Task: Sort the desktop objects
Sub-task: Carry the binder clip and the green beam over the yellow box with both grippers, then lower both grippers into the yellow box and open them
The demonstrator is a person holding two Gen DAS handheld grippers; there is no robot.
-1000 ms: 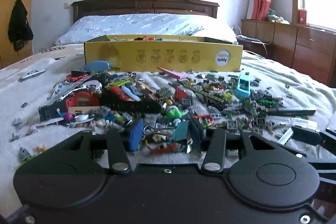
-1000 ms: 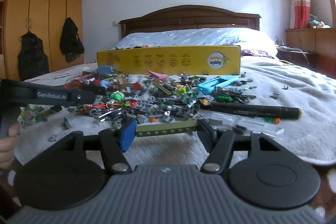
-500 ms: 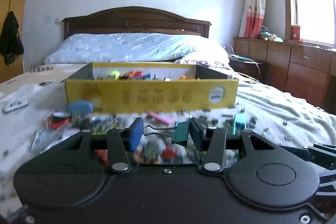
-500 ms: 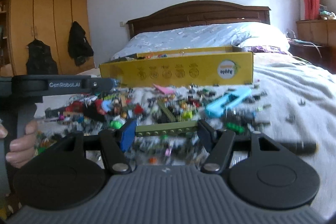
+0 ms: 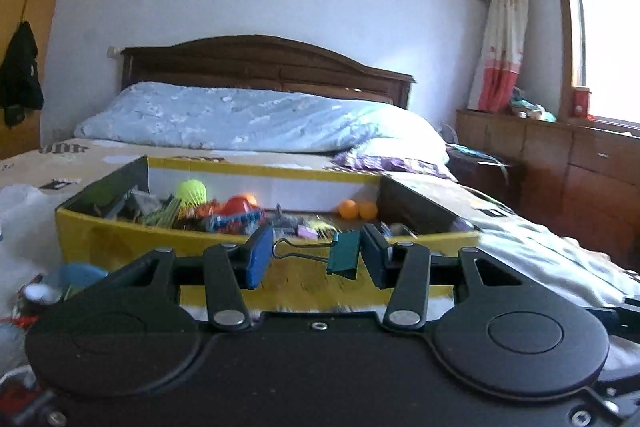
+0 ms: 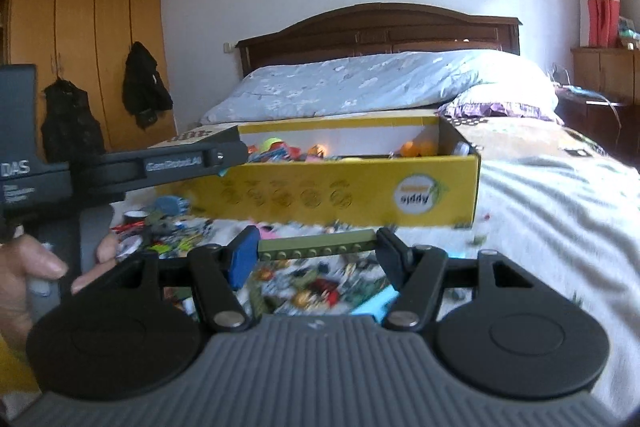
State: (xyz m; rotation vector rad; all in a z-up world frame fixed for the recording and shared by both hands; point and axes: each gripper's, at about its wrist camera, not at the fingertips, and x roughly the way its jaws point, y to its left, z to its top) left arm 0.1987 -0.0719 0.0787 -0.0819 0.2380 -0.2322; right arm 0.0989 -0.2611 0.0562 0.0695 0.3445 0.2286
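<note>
On the bed (image 6: 560, 211), we see a yellow cardboard box (image 6: 360, 195) partly filled with small toys, with a loose pile of toys (image 6: 320, 287) on the blanket before it. Our left claw (image 5: 316, 257) grips a teal binder clip (image 5: 344, 253) by its ends, wire handle against the blue pad, just in front of the box's near wall. Our right claw (image 6: 316, 253), lower and above the pile, clamps a long olive-green brick (image 6: 316, 247) lengthwise. A hand (image 6: 28, 267) holds the left tool.
</note>
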